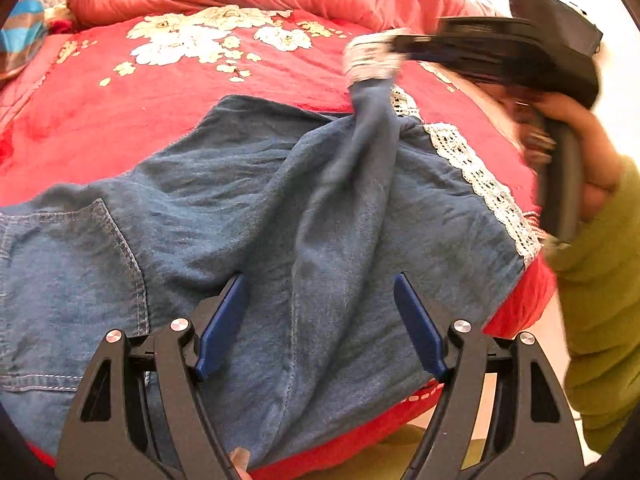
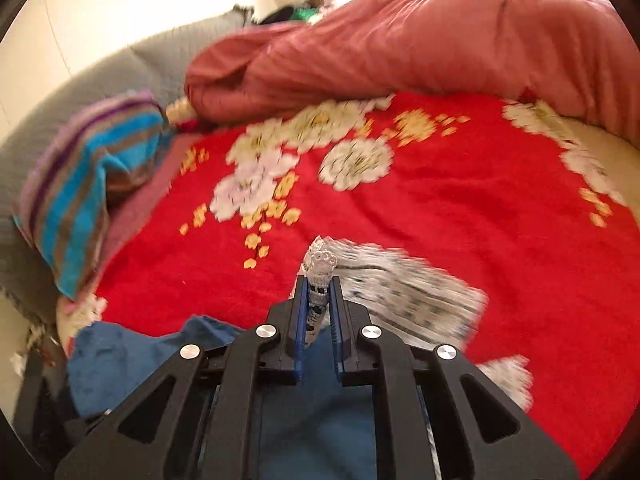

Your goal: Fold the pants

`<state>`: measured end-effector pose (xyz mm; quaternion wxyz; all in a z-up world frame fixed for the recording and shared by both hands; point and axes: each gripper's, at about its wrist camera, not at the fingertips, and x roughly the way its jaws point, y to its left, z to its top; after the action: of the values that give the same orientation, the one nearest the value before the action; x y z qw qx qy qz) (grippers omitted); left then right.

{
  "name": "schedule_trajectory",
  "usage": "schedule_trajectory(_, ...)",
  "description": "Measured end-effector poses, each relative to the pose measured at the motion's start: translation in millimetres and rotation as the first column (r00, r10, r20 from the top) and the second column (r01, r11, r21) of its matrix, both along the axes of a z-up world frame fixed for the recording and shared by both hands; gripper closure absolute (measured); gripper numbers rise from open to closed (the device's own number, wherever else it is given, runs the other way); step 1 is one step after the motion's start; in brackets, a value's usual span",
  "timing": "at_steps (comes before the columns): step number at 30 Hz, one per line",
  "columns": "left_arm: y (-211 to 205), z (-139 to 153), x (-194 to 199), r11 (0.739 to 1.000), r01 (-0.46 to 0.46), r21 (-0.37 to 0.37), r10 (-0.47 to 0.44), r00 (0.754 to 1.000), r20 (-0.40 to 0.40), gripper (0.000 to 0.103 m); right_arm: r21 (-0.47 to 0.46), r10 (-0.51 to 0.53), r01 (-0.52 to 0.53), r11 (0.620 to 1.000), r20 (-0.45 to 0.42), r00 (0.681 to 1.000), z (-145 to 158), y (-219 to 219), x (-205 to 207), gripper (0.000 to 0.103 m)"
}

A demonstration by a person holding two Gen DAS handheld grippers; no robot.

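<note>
Blue denim pants (image 1: 248, 216) with a white lace hem (image 1: 476, 176) lie spread on a red floral blanket (image 1: 120, 112). My left gripper (image 1: 320, 284) is open just above the denim, its blue pads apart and holding nothing. My right gripper (image 2: 319, 292) is shut on the lace hem (image 2: 318, 272) of one leg and lifts it off the blanket; in the left wrist view this gripper (image 1: 372, 60) appears at upper right with the leg hanging from it. More lace (image 2: 416, 300) blurs to the right of the fingers. Denim (image 2: 136, 356) shows below.
A rolled pink quilt (image 2: 420, 48) lies along the far side of the bed. A striped blue and purple cloth (image 2: 80, 192) sits at the left on a grey cover (image 2: 80, 80). The person's hand and green sleeve (image 1: 600, 288) are at the right, by the bed's edge.
</note>
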<state>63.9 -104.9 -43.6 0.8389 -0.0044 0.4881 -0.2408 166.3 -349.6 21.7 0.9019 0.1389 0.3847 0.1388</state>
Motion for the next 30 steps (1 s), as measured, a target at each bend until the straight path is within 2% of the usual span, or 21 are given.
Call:
schedule_trajectory(2, -1.3, 0.4, 0.2, 1.0, 0.002, 0.008, -0.002, 1.0, 0.002, 0.036, 0.014, -0.029, 0.029, 0.999, 0.02, 0.999, 9.2, -16.6, -17.7, 0.093)
schedule_trajectory(3, -2.1, 1.0, -0.1, 1.0, 0.002, 0.015, -0.002, 1.0, 0.008, 0.045, 0.02, -0.04, 0.039, 0.999, 0.026, 0.999, 12.1, -23.3, -24.6, 0.093)
schedule_trajectory(4, -2.6, 1.1, 0.7, 1.0, 0.004, 0.023, -0.004, 1.0, 0.014, 0.061, 0.032, -0.054, 0.053, 0.998, 0.034, 0.998, 16.1, -31.8, -35.4, 0.093)
schedule_trajectory(5, -3.4, 2.2, -0.2, 0.999, 0.01, 0.031, -0.011, 1.0, 0.021, 0.068, 0.045, -0.068, 0.066, 0.997, 0.04, 0.997, 19.2, -39.9, -46.3, 0.093)
schedule_trajectory(7, -3.6, 4.2, -1.6, 0.999, 0.031, 0.04, -0.033, 0.999, 0.031, 0.096, 0.056, -0.087, 0.085, 0.995, 0.043, 0.995, 21.1, -51.4, -64.8, 0.093)
schedule_trajectory(8, -3.6, 6.7, -4.9, 0.998, 0.052, 0.04, -0.054, 0.998, 0.036, 0.102, 0.058, -0.097, 0.095, 0.994, 0.04, 0.994, 20.9, -56.6, -75.4, 0.093)
schedule_trajectory(14, -5.2, 22.6, -29.5, 0.988, 0.12, 0.1, -0.13, 0.986, 0.108, 0.103, 0.087, -0.113, 0.114, 0.99, -0.012, 0.994, 9.7, -74.0, -128.4, 0.093)
schedule_trajectory(19, -8.1, 23.1, -45.1, 0.976, 0.163, 0.144, -0.182, 0.974, 0.136, 0.103, 0.12, -0.118, 0.127, 0.985, -0.079, 0.99, -8.1, -81.8, -166.1, 0.093)
schedule_trajectory(30, -13.5, 13.9, -53.9, 0.96, 0.181, 0.212, -0.209, 0.971, 0.118, 0.103, 0.15, -0.152, 0.179, 0.972, -0.172, 0.973, -47.1, -90.2, -200.8, 0.093)
